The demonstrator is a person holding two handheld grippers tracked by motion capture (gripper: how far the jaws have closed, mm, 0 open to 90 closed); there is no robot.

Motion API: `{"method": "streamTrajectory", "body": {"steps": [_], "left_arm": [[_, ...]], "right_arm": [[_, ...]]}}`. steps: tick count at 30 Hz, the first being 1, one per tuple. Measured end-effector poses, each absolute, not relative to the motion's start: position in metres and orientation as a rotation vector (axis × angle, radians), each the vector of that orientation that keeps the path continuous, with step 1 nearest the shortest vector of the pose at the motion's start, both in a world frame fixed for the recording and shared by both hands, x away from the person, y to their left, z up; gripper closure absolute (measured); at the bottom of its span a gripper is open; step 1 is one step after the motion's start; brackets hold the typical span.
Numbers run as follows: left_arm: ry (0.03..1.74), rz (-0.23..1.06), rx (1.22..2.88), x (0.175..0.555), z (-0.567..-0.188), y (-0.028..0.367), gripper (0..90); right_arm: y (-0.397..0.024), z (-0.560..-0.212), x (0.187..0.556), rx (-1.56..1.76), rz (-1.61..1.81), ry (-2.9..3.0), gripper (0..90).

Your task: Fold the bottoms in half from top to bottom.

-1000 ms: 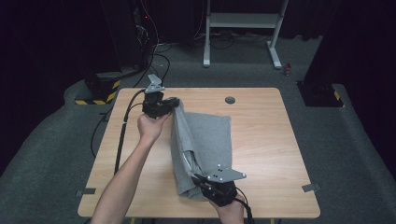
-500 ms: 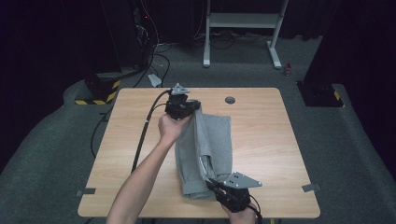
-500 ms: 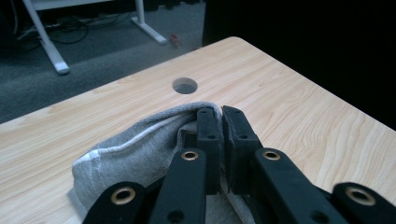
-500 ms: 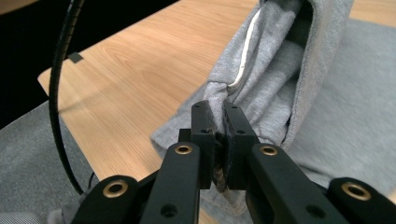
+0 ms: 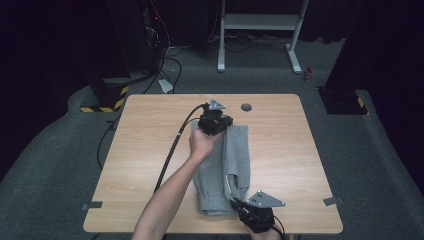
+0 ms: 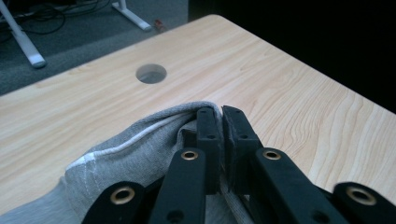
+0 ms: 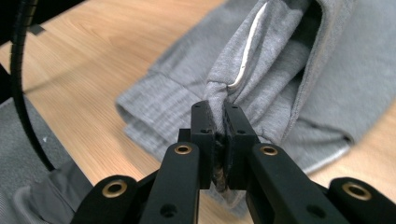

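Left gripper: jaws clamped tight on a hem edge of the grey sweatpants, fabric bunched just behind the fingertips. Right gripper: jaws likewise pinched shut on a fold of the same garment, cloth running up and away from the pads.

Seen from the high view, the left gripper holds the far end of the sweatpants and the right gripper the near end, close to the ribbed waistband. Between the two grips the cloth lies on the wooden table in a long narrow stack, one half laid lengthwise over the other.

Progress, as judged: the lengthwise fold looks nearly laid; both corners are not yet released, and the upper layer is ridged along the middle. Left to do: let go, smooth, probably a crosswise fold.

Containers: none on the table. A round cable hole sits just beyond the left fingertips.
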State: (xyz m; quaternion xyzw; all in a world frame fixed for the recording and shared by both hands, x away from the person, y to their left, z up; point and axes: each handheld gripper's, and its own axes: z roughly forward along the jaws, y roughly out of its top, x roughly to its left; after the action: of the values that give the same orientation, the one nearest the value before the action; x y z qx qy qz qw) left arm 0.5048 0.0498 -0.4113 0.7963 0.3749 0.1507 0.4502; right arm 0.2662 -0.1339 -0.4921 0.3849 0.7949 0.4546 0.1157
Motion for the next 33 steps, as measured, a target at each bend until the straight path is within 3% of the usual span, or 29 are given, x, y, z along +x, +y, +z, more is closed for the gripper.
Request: {"method": "streamTrajectory", "body": {"steps": [18, 26, 33], "left_arm": [[0.992, 0.333, 1.989, 0.508, -0.453, 0.048, 82.5], [0.985, 0.32, 2.008, 0.499, -0.453, 0.053, 60.5], [0.98, 0.331, 2.004, 0.487, -0.45, 0.067, 53.5]], "right_arm": [[-0.142, -0.504, 0.268, 1.167, 1.259, 2.356, 82.7], [-0.142, -0.496, 0.271, 1.176, 1.309, 2.331, 68.0], [-0.142, -0.483, 0.273, 1.145, 1.333, 2.303, 63.1]]}}
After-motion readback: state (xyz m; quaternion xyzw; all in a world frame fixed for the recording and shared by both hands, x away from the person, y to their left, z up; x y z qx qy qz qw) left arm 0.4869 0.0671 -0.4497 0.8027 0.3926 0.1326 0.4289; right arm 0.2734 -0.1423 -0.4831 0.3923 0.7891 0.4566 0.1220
